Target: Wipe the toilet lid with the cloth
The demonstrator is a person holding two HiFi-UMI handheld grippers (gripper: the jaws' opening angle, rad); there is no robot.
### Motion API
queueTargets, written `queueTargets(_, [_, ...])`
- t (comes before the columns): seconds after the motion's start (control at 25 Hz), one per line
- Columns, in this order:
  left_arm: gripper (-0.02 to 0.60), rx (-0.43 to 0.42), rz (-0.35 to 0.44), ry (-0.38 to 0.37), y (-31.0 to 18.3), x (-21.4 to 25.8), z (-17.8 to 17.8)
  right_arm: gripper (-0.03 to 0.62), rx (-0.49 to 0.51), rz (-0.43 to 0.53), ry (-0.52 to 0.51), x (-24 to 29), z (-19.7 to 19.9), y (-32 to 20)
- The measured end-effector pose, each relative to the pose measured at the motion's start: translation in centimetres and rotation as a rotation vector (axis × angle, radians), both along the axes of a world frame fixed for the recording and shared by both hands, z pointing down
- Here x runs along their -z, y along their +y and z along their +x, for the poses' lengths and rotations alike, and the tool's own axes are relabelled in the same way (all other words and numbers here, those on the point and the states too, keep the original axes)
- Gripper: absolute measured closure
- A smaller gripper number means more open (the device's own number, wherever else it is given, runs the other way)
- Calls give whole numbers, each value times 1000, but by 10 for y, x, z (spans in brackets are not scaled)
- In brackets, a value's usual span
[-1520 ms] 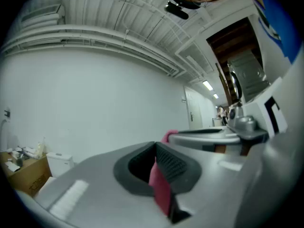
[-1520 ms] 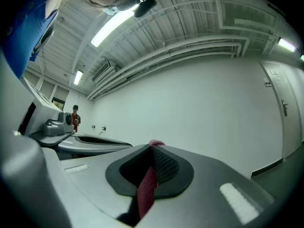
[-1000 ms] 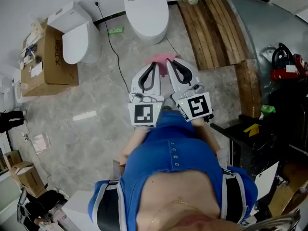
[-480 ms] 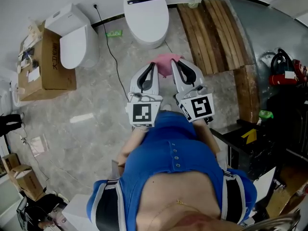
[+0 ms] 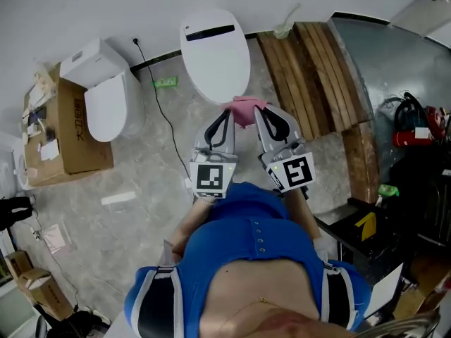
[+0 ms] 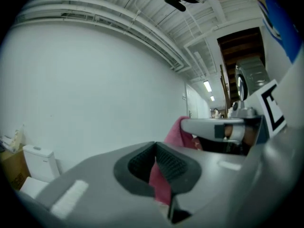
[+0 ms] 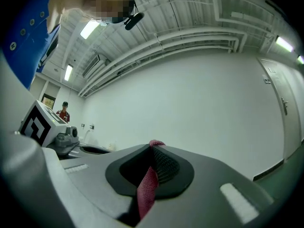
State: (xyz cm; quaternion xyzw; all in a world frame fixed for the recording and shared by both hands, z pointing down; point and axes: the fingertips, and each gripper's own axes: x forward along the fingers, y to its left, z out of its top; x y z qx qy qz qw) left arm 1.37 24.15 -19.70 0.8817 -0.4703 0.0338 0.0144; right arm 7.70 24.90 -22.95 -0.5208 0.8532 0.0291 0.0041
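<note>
Hanging just at the near rim of the closed toilet lid (image 5: 215,48), the pink cloth (image 5: 245,109) is clamped on one side by the left tool (image 5: 225,116) and on the other by the right tool (image 5: 260,114), each pair of jaws pressed together on the fabric.

Right claw (image 7: 154,151): jaws pinched on pink cloth (image 7: 146,190), fold hanging below. Marker cube (image 7: 38,122) at left edge. White wall (image 7: 199,113) behind.
</note>
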Motion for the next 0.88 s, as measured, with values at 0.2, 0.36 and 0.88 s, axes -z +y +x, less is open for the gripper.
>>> queueTargets(0.2, [580, -36, 11, -2, -78, 2, -26, 582, 7, 56, 36, 14, -28, -75])
queueTargets(0.36, [580, -26, 30, -7, -127, 3, -47, 582, 9, 84, 47, 17, -43, -114])
queueTargets(0.88, [580, 86, 32, -11, -205, 4, -71, 582, 74, 85, 2, 18, -52, -210])
